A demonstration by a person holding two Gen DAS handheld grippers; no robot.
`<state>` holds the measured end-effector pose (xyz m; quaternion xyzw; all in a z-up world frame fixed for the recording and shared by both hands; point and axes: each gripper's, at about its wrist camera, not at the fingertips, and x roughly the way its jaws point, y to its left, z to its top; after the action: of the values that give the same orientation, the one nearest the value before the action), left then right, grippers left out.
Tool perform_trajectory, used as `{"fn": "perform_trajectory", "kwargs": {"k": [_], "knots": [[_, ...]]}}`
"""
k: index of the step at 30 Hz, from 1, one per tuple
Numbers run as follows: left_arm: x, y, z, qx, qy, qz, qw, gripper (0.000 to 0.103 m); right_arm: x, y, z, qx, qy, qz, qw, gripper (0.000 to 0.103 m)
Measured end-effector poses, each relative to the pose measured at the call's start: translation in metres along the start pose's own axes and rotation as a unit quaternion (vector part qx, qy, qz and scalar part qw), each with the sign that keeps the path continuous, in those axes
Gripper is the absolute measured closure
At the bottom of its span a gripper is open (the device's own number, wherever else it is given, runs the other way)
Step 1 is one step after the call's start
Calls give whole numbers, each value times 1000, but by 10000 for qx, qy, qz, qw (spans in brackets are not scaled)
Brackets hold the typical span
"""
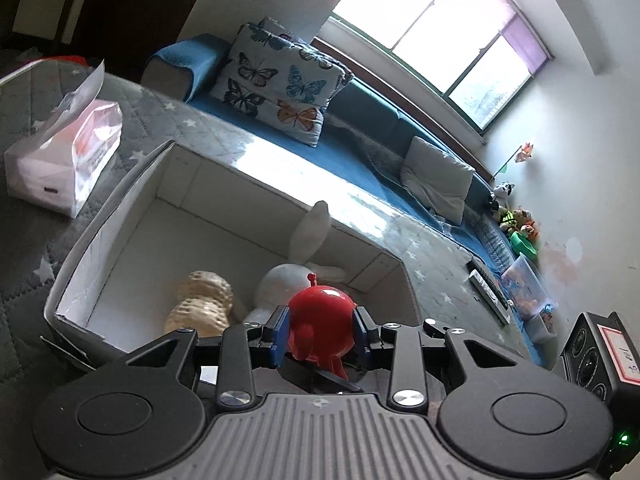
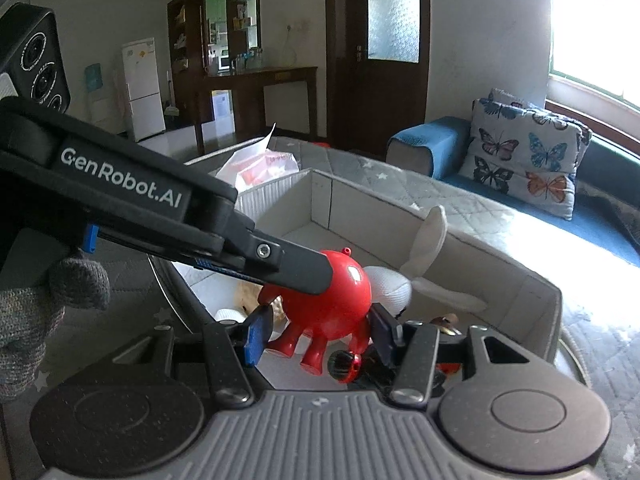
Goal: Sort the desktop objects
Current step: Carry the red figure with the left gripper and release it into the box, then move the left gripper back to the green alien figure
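My left gripper (image 1: pixel 320 334) is shut on a red round toy figure (image 1: pixel 322 318) with small legs and holds it over the near end of a white open box (image 1: pixel 120 240). In the box lie a peanut-shaped toy (image 1: pixel 202 304) and a white rabbit plush (image 1: pixel 296 272). In the right wrist view the left gripper's finger (image 2: pixel 296 270) presses the red toy (image 2: pixel 332 304) from the left. My right gripper (image 2: pixel 320 334) is open, its blue pads (image 2: pixel 256 338) on either side of the toy's legs, over the box (image 2: pixel 520 292).
A tissue pack (image 1: pixel 68 152) lies left of the box on the grey star-patterned mat (image 1: pixel 24 272). A small red and black object (image 2: pixel 344 366) sits below the right gripper. A black camera unit (image 1: pixel 596 356) stands at the right. A blue sofa with a butterfly cushion (image 1: pixel 280 84) is behind.
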<state>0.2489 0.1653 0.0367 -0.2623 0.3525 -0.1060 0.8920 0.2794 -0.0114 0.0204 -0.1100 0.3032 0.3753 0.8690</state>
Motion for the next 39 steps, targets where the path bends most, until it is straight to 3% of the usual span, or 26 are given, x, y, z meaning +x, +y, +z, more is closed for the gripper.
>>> {"fn": "perform_trajectory", "kwargs": {"k": [21,31,33,39], "knots": [[-7,5,-7,-75,-25,203,9998,67,-18,6,-4,19,-70,48,10000,48],[-20,-12,-18,92,-65,188,9998,67,-47,13,-13,-65,-184,22,9998,44],[-25,-17,-22,124,-87,165,9997,67,-55,15,-17,-94,-214,-9,9997,39],[-34,-35,-38,299,-87,105,9995,67,-87,17,-39,-92,-290,-127,9995,39]]}}
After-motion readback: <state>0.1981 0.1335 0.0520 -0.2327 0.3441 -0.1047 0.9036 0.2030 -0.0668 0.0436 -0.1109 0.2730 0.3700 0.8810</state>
